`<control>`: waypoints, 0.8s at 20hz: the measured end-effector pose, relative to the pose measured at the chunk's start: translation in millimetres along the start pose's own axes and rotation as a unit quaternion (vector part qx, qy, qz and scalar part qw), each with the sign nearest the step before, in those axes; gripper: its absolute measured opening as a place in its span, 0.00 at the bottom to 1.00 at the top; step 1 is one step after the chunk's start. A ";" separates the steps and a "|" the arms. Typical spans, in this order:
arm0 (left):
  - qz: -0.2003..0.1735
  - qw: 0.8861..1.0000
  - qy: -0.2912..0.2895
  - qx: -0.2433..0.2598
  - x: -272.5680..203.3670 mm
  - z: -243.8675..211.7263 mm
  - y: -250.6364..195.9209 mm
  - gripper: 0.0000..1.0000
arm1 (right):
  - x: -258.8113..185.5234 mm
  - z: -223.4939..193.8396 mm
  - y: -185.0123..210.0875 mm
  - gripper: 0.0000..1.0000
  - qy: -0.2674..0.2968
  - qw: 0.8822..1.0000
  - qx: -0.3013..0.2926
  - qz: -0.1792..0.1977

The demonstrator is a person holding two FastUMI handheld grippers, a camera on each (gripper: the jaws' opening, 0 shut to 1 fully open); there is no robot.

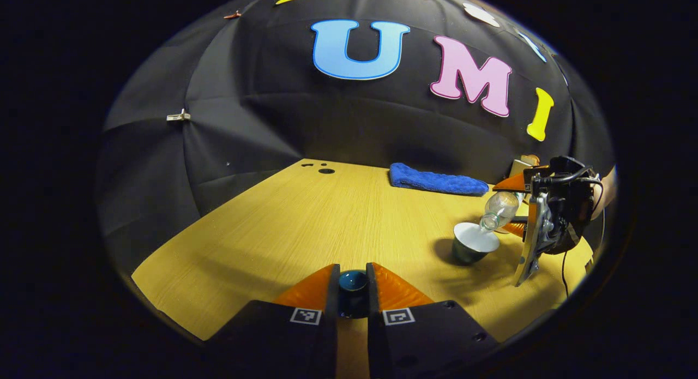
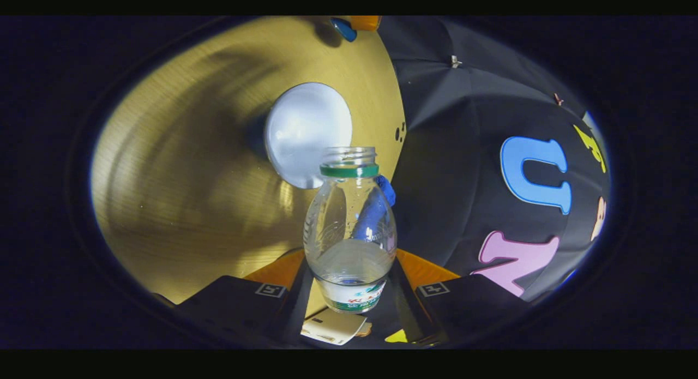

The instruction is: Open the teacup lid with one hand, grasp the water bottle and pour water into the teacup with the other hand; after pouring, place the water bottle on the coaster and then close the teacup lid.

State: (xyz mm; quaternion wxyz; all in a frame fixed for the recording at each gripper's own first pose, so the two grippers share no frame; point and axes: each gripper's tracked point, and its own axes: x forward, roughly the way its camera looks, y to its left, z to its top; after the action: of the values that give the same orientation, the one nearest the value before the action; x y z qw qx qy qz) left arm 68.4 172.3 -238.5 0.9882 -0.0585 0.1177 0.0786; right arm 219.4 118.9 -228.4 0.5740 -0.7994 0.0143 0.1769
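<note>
Tabletop (image 1: 283, 226) lies bare left of teacup (image 1: 473, 242).

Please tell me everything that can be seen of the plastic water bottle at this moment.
The clear plastic water bottle has no cap; a green ring sits under its open threaded neck and a printed label wraps its lower body. A little water remains inside. The right gripper clamps it on both sides near the label. In the left gripper view the bottle is tilted, mouth down over the open dark teacup with white inside.
</note>
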 end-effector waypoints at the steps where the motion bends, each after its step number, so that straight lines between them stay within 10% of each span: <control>1: 0.000 1.000 0.000 -0.001 -1.6 -1.2 1.0 0.27 | -0.7 0.5 -0.1 0.72 -0.001 1.000 -0.002 0.000; 16: 0.001 1.000 0.003 -0.024 -3.2 -3.1 5.2 0.27 | 7.2 3.7 -8.1 0.72 -0.016 0.998 -0.058 0.009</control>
State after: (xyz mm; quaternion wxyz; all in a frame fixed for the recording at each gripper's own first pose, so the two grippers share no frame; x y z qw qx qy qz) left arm 63.7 176.5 -241.2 0.9861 -0.0822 0.1187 0.0823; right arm 226.9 126.4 -224.2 0.5248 -0.8284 0.0021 0.1958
